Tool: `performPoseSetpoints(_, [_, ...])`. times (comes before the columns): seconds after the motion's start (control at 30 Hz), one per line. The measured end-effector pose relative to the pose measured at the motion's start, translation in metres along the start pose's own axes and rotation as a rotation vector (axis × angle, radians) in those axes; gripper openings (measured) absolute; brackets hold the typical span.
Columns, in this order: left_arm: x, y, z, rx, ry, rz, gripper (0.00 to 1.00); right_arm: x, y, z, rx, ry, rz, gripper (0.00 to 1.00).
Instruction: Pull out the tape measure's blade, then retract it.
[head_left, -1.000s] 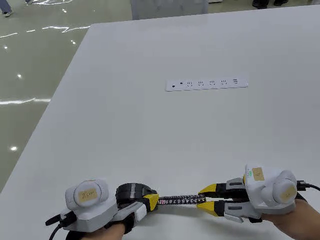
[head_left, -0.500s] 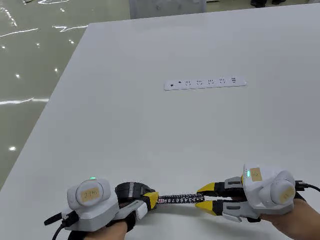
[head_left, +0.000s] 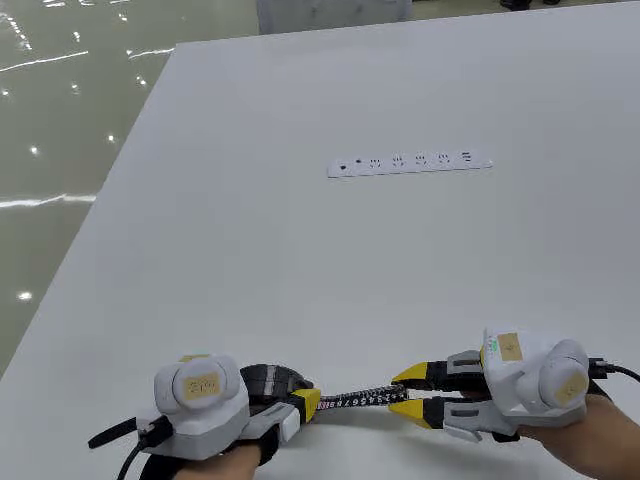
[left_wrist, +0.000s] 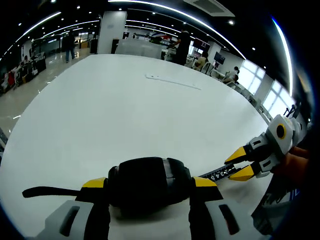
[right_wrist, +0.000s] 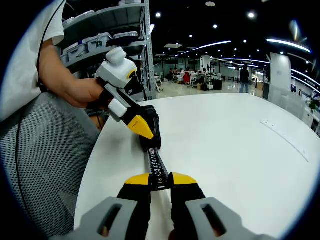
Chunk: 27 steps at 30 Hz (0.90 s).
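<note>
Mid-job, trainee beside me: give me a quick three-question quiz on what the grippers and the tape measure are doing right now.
1. True or false: the left gripper is shut on the tape measure case.
2. What is the right gripper shut on? A) the blade B) the case C) nothing
3. Fill in: the power strip lies on the white ____.
Key: 1 true; 2 A; 3 table.

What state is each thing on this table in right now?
left gripper: shut on the tape measure.
right gripper: shut on the blade near its tip.
tape measure: held by its case, blade partly out.
blade: stretched straight between the case and the right gripper.
power strip: lying flat, nothing plugged in, apart from both grippers.
</note>
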<state>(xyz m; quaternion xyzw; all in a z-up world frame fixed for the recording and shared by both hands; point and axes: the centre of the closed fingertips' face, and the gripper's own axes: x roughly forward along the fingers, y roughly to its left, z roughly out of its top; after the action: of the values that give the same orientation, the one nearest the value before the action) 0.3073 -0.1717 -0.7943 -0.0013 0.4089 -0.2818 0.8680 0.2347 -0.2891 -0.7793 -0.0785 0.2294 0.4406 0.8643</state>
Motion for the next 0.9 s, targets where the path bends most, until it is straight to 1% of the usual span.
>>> performPoseSetpoints(0.07, [-0.0002,0.0013,0.0010,-0.015,0.003,-0.005,0.61,-0.0002,-0.0005,-0.0011,0.003,0.000,-0.002,0.12])
performPoseSetpoints(0.2, [0.0000,-0.0002,0.0000,-0.009,0.001,-0.007,0.60,0.0000,-0.0001,-0.0023,0.008,0.000,0.001,0.12])
performPoseSetpoints(0.33, [-0.0009,0.0029,0.0021,-0.054,-0.009,-0.024,0.61,-0.0005,-0.0008,-0.0063,0.029,-0.007,-0.006,0.12])
performPoseSetpoints(0.43, [-0.0009,0.0007,0.0017,-0.047,-0.009,-0.026,0.61,-0.0001,-0.0003,-0.0064,0.036,-0.010,-0.008,0.12])
performPoseSetpoints(0.53, [-0.0012,0.0011,0.0022,-0.053,-0.012,-0.030,0.61,-0.0001,-0.0003,-0.0066,0.044,-0.013,-0.008,0.12])
performPoseSetpoints(0.9, [-0.0022,0.0026,0.0033,-0.089,-0.021,-0.043,0.62,0.0011,-0.0021,-0.0078,0.058,-0.026,-0.011,0.12])
